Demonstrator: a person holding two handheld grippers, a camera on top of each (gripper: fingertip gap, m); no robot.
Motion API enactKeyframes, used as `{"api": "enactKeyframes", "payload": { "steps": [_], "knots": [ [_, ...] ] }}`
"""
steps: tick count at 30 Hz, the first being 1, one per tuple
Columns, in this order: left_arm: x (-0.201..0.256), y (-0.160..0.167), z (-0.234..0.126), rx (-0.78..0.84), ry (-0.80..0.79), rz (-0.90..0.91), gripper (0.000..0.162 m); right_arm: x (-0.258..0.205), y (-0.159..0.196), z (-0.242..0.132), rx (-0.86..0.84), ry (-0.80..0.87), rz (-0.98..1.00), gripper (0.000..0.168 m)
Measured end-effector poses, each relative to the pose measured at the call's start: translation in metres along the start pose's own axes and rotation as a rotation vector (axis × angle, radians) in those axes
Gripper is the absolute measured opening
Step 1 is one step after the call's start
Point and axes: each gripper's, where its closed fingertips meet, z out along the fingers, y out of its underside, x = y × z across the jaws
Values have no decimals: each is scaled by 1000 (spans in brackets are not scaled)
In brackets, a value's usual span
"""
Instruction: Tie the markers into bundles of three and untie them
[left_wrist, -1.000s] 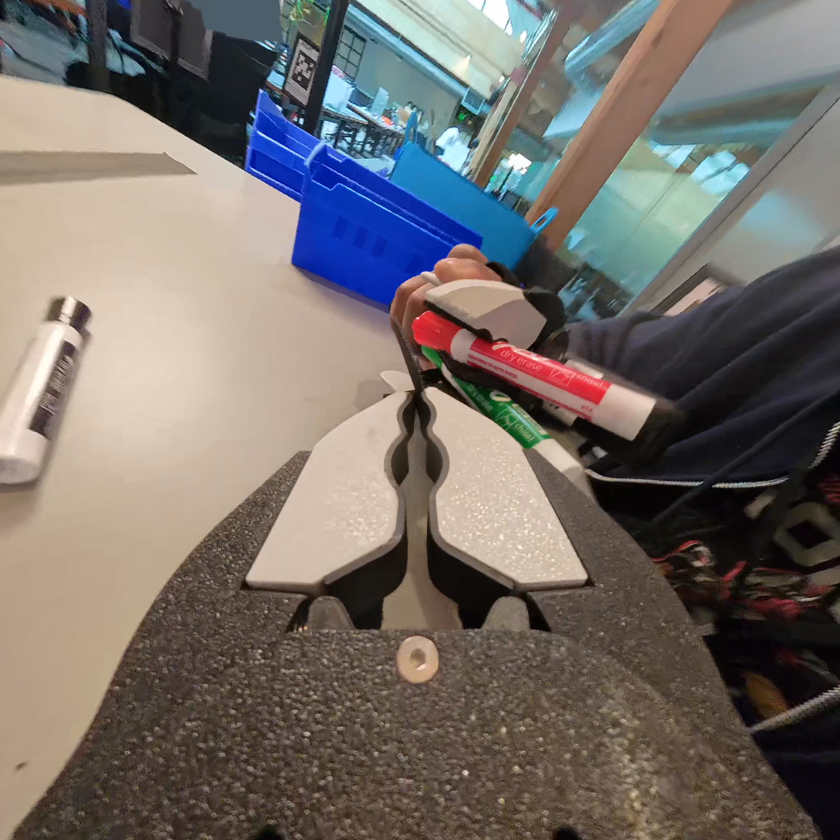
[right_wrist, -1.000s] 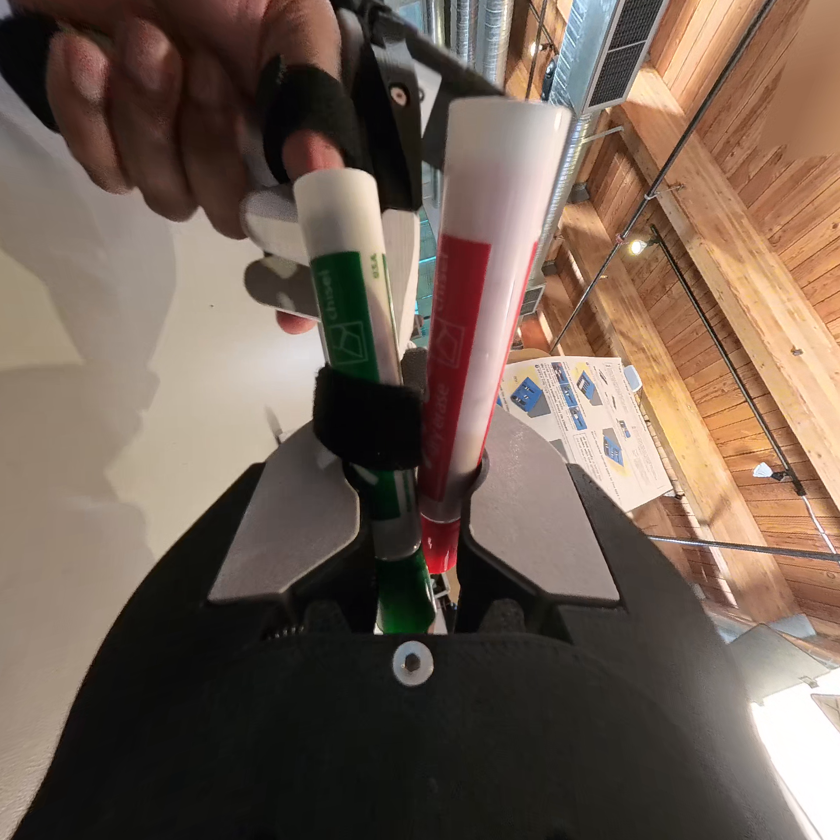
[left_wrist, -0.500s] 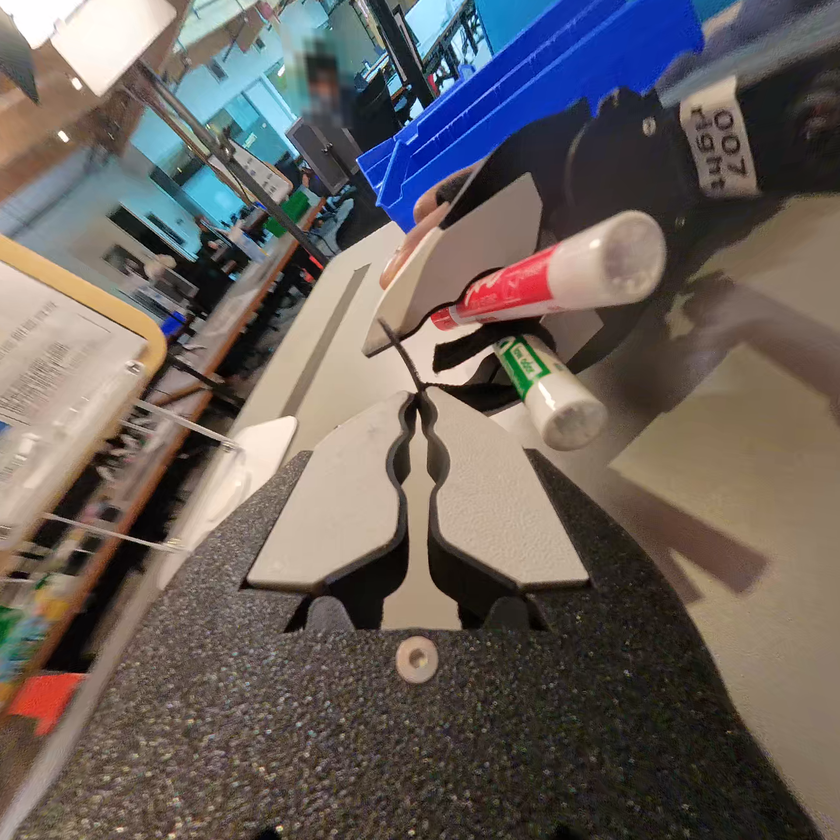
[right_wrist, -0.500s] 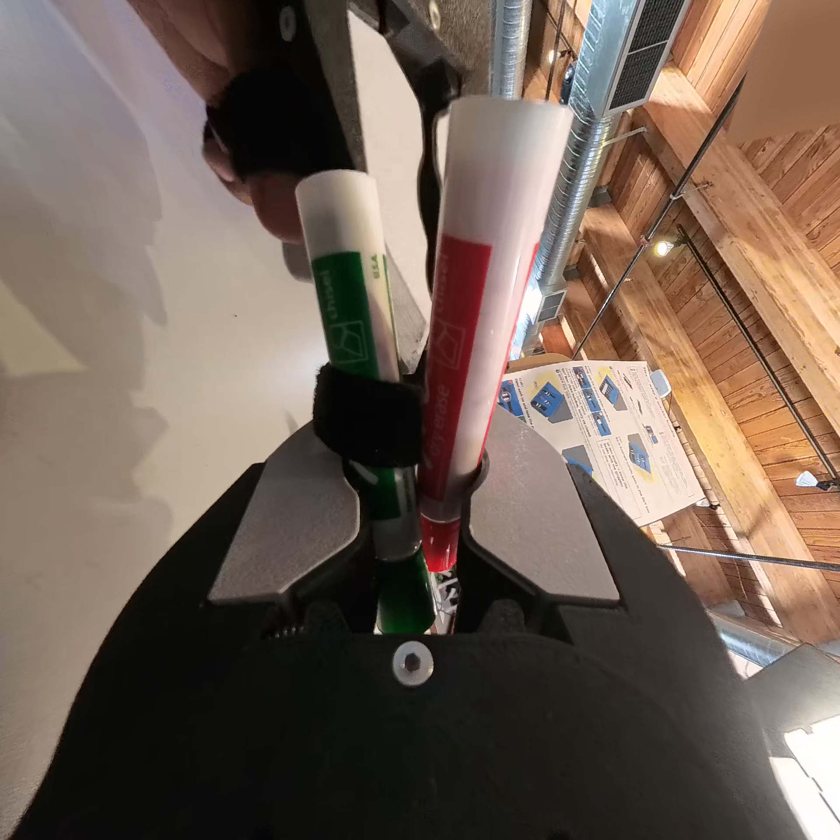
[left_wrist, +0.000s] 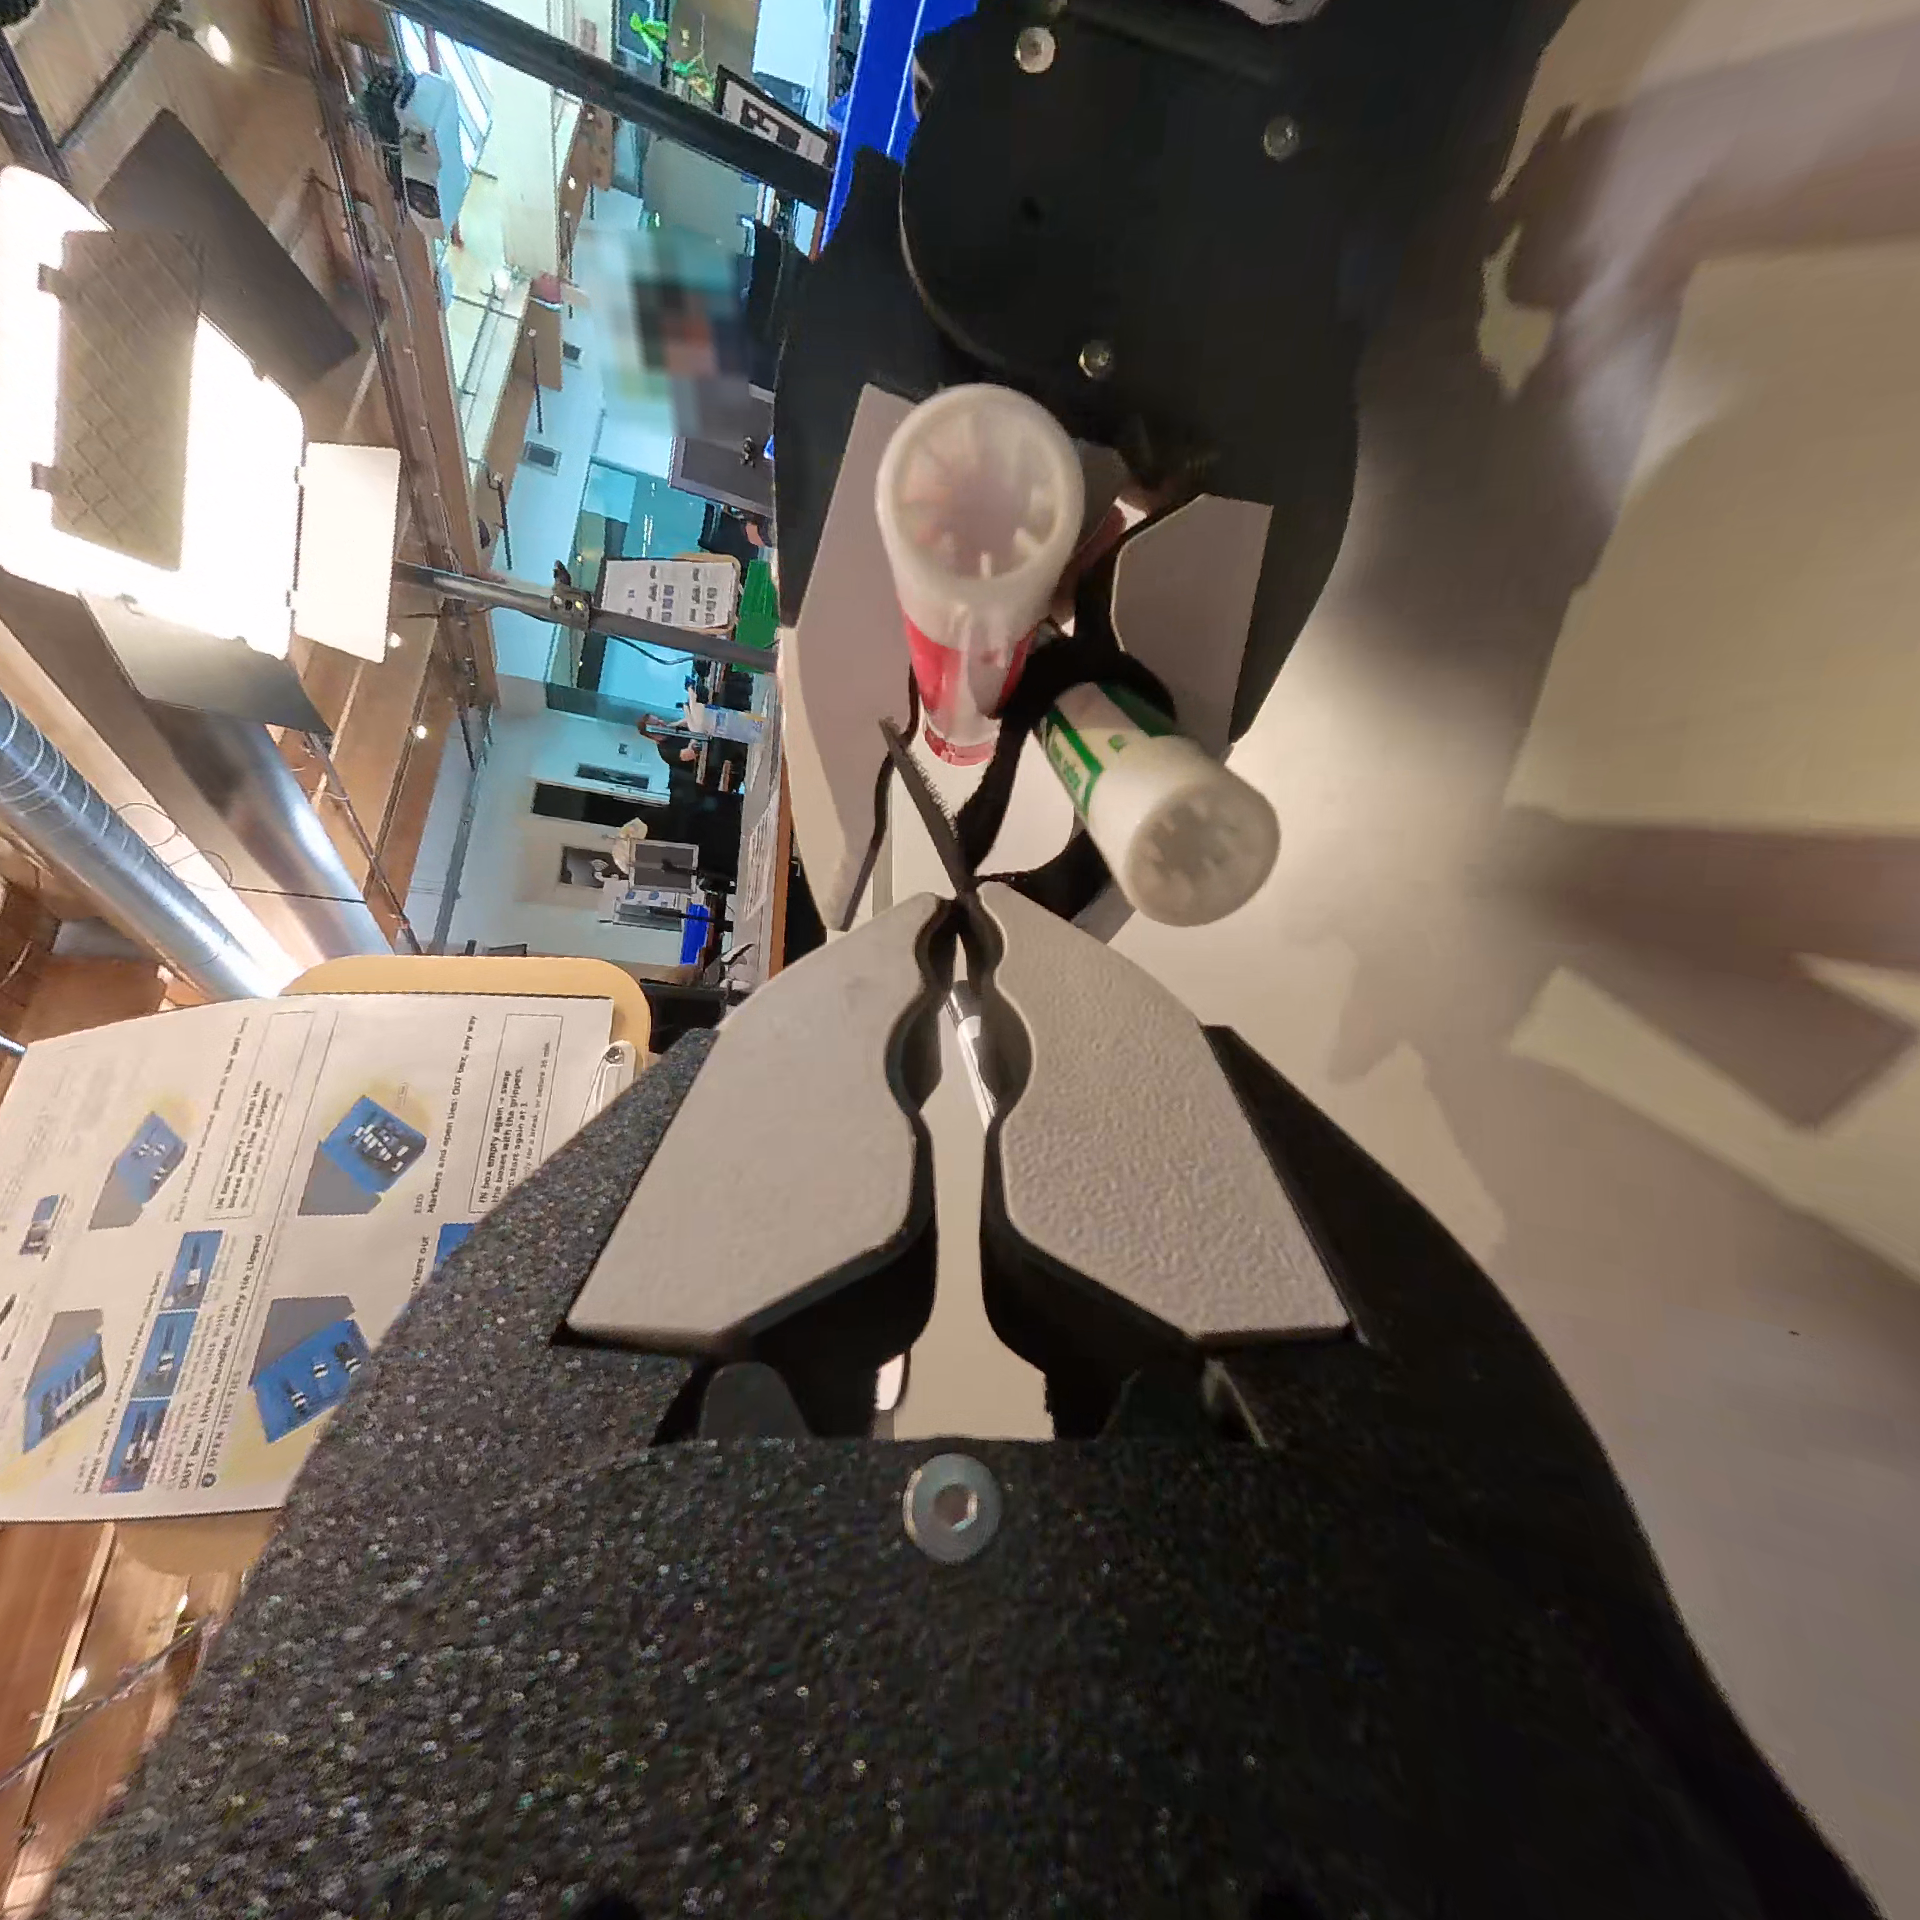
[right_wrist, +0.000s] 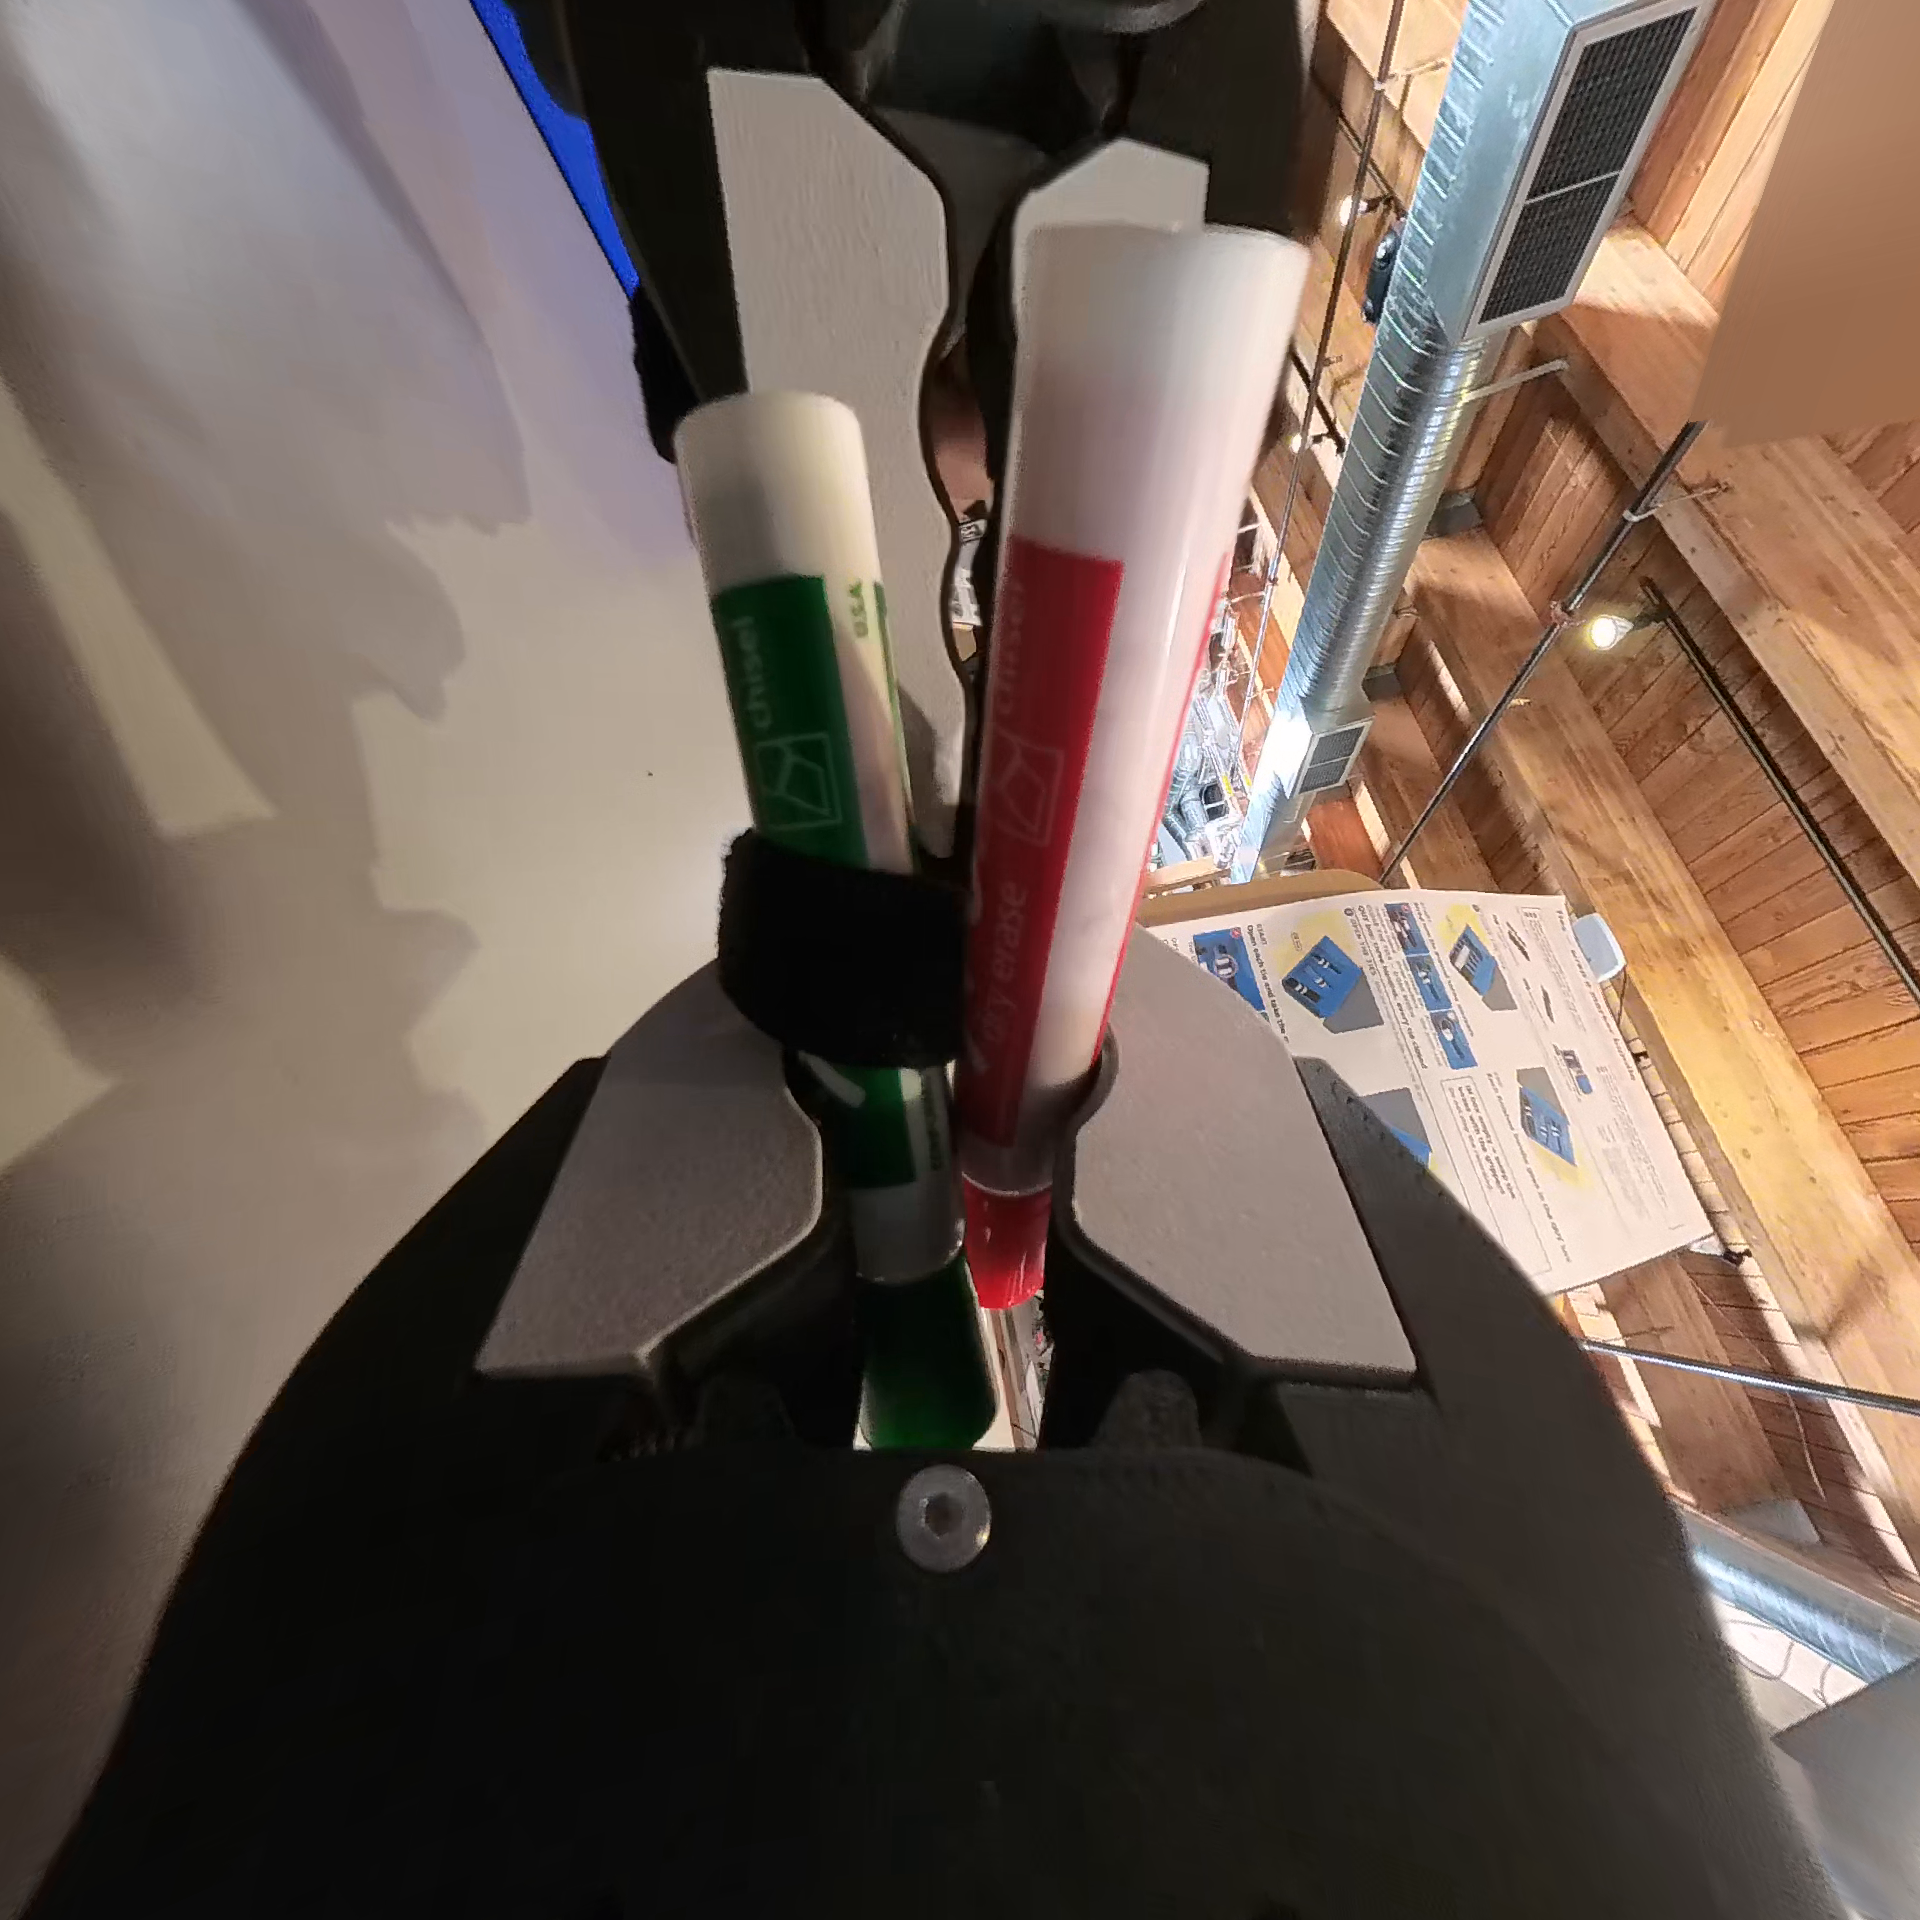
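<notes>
Two markers, the red marker (right_wrist: 1081, 727) and the green marker (right_wrist: 800, 665), sit pinched in our right hand-held gripper (right_wrist: 940, 1049) at frame centre, a black strap (right_wrist: 842, 966) looped round the green one. Our left hand-held gripper (left_wrist: 961, 914) is pressed together on the strap's tail (left_wrist: 925, 800). Since a second ago, both views have rolled; the white tube on the table (left_wrist: 1714, 727) has left the frame.

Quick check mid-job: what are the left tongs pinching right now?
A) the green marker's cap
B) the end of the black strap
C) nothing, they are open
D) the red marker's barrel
B: the left tongs are shut on the thin tail of the black strap, which runs back to the green marker and red marker held in the right tongs.
</notes>
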Motion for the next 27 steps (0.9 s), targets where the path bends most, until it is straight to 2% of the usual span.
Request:
{"api": "enactKeyframes", "payload": {
  "steps": [14, 20, 27],
  "knots": [
    [11, 0, 0, -68, 97, 76, 1, -14, -10, 0, 36, -55, -54, 40],
    [19, 0, 0, -107, 124, 189, 1, -20, -13, -1, 49, -79, -67, 40],
    [30, -4, -3, -63, 165, 256, 2, -32, -18, -3, 78, -139, -63, 41]
  ]
}}
